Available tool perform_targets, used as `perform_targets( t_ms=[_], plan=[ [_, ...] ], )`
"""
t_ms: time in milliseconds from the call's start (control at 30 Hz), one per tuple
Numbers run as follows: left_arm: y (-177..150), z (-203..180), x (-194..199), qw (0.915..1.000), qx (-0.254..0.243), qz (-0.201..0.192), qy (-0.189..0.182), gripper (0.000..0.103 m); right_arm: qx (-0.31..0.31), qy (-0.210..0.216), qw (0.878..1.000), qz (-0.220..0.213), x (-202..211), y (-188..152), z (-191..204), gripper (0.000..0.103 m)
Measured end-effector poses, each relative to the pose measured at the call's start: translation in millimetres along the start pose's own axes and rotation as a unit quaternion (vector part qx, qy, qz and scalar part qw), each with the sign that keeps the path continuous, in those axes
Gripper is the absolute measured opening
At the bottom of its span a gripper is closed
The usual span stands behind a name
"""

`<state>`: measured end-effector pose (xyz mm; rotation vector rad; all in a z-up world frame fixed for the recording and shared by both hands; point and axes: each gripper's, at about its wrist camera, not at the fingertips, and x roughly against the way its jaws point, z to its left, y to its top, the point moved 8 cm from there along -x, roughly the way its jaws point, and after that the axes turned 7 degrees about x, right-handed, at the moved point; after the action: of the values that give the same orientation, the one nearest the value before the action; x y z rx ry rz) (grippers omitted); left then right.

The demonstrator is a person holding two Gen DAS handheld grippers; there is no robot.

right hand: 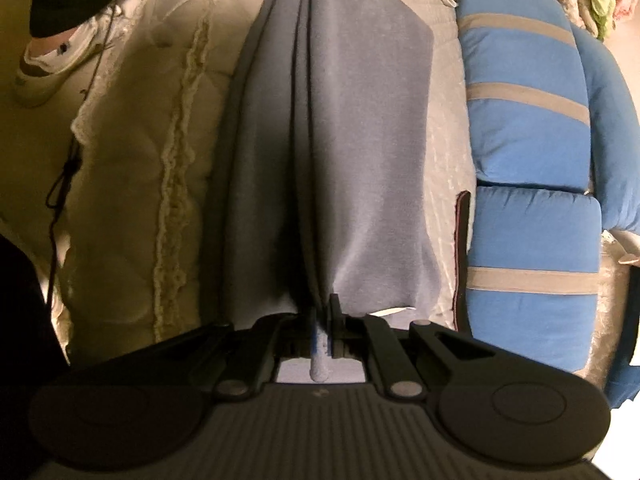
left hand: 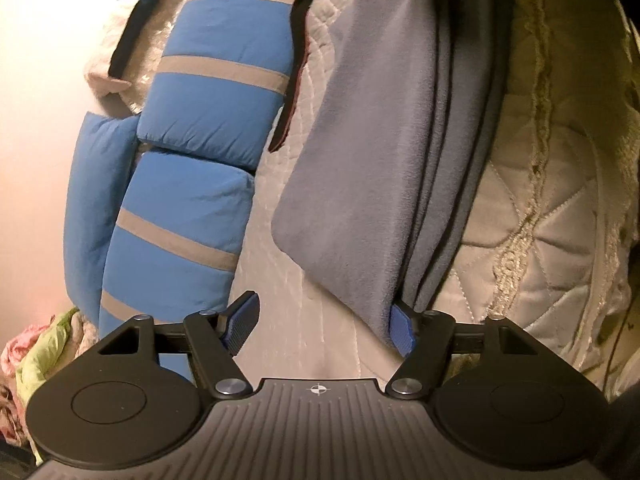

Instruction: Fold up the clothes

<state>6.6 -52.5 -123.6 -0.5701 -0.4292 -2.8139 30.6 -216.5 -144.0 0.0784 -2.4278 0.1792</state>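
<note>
A grey fleece garment (left hand: 372, 160) lies folded lengthwise in several layers on a cream quilted bedspread (left hand: 532, 240). My left gripper (left hand: 323, 330) is open at the garment's near corner. Its right fingertip (left hand: 403, 334) sits under the cloth's edge, its left fingertip (left hand: 242, 326) stands apart over bare bedspread. In the right wrist view the same grey garment (right hand: 360, 140) stretches away from my right gripper (right hand: 320, 334), which is shut on a pinched fold of it at the near end.
Blue pillows with grey stripes (left hand: 208, 92) (right hand: 528, 140) lie along one side of the garment. A dark strip with a red edge (left hand: 294, 80) lies between them. A person's white shoe (right hand: 48, 68) and a dark cord (right hand: 60, 184) show beyond the bed's lace edge. Crumpled floral cloth (left hand: 36, 348) lies nearby.
</note>
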Motion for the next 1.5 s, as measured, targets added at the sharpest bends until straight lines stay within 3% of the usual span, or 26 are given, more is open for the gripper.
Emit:
perform_targets(
  t_ms=[200,433,567,600,667,700,733,767,833,867,933,1000,1033,1133,1267,1333,1400,1433,1500],
  plan=[
    [3,-12,2,0.9990,-0.040,-0.009,0.019,0.056,0.012,-0.010,1.000,0.008,2,-4,3,0.003],
    [10,-12,3,0.9990,-0.038,-0.005,0.023,0.057,0.025,-0.009,0.999,0.039,4,-27,6,0.001],
    [8,-14,0,0.9990,-0.041,0.000,0.019,0.057,0.001,0.005,0.999,0.033,9,-34,2,0.002],
    [8,-14,0,0.9990,-0.041,0.000,0.019,0.057,-0.005,0.007,1.000,0.030,10,-35,0,0.018],
    [7,-14,1,0.9990,-0.040,0.000,0.019,0.057,-0.027,0.012,0.999,0.023,13,-37,-6,0.034],
    [7,-15,1,0.9991,-0.039,0.000,0.019,0.057,-0.050,0.016,0.998,0.018,16,-38,-12,0.048],
    [7,-15,2,0.9991,-0.039,0.000,0.019,0.057,-0.082,0.026,0.996,0.011,16,-41,-20,0.058],
    [7,-15,2,0.9991,-0.038,0.000,0.019,0.057,-0.126,0.044,0.991,0.001,14,-45,-31,0.059],
    [7,-16,2,0.9990,-0.039,-0.001,0.020,0.057,-0.240,0.096,0.966,-0.020,13,-59,-53,0.061],
    [7,-16,2,0.9990,-0.040,-0.001,0.020,0.057,-0.305,0.123,0.944,-0.028,10,-68,-64,0.062],
    [6,-17,2,0.9990,-0.040,-0.002,0.021,0.057,-0.437,0.176,0.882,-0.035,-3,-86,-86,0.063],
    [6,-17,3,0.9990,-0.040,-0.002,0.021,0.057,-0.526,0.227,0.819,-0.034,-19,-100,-97,0.063],
    [6,-17,3,0.9989,-0.040,-0.002,0.022,0.057,-0.554,0.244,0.795,-0.039,-24,-104,-98,0.063],
    [7,-18,2,0.9988,-0.043,-0.003,0.023,0.057,-0.596,0.275,0.754,-0.040,-40,-106,-96,0.063],
    [8,-18,2,0.9989,-0.041,-0.001,0.020,0.057,-0.620,0.299,0.725,-0.029,-65,-100,-90,0.063],
    [8,-18,1,0.9990,-0.041,0.000,0.019,0.057,-0.622,0.296,0.724,-0.027,-68,-97,-90,0.059],
    [9,-18,2,0.9989,-0.042,0.001,0.019,0.057,-0.619,0.294,0.728,-0.026,-67,-94,-90,0.038],
    [10,-18,2,0.9989,-0.043,0.002,0.019,0.057,-0.617,0.293,0.730,-0.025,-67,-92,-90,0.019],
    [10,-18,3,0.9988,-0.045,0.002,0.020,0.057,-0.614,0.289,0.734,-0.020,-62,-89,-90,0.006]
  ],
)
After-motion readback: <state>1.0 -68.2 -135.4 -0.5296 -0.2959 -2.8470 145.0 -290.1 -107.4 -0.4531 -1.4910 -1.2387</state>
